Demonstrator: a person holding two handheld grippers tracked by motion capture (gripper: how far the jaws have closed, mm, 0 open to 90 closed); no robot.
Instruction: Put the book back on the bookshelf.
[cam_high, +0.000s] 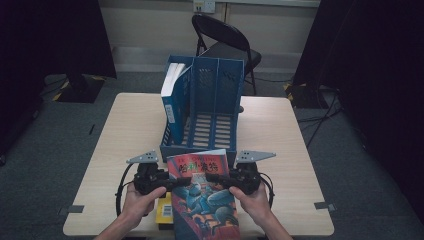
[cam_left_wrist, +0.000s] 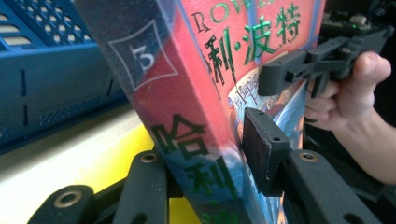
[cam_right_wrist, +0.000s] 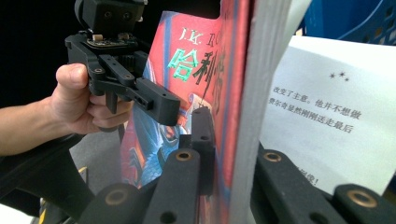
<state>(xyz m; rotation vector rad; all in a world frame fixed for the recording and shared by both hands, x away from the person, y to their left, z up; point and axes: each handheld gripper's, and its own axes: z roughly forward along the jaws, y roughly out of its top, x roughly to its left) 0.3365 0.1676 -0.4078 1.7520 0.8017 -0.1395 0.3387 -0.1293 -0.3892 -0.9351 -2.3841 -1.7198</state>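
A thick red book (cam_high: 205, 200) with Chinese lettering on its cover is held between both grippers, raised above the table's front edge. My left gripper (cam_high: 182, 182) is shut on its spine side; in the left gripper view the jaws straddle the spine (cam_left_wrist: 187, 93), one pad (cam_left_wrist: 266, 149) pressed on the cover. My right gripper (cam_high: 212, 177) is shut on the opposite edge. Its jaws clamp the cover and page block (cam_right_wrist: 252, 93) in the right gripper view, and one printed page (cam_right_wrist: 327, 116) hangs loose beyond them. Each gripper view also shows the other hand's gripper farther off.
A blue three-slot file rack (cam_high: 205, 110) stands mid-table just behind the book, with a blue-and-white book (cam_high: 172, 95) upright in its left slot. A yellow book (cam_high: 164, 212) lies flat under the left hand. A black folding chair (cam_high: 225, 40) stands beyond the table (cam_high: 280, 150).
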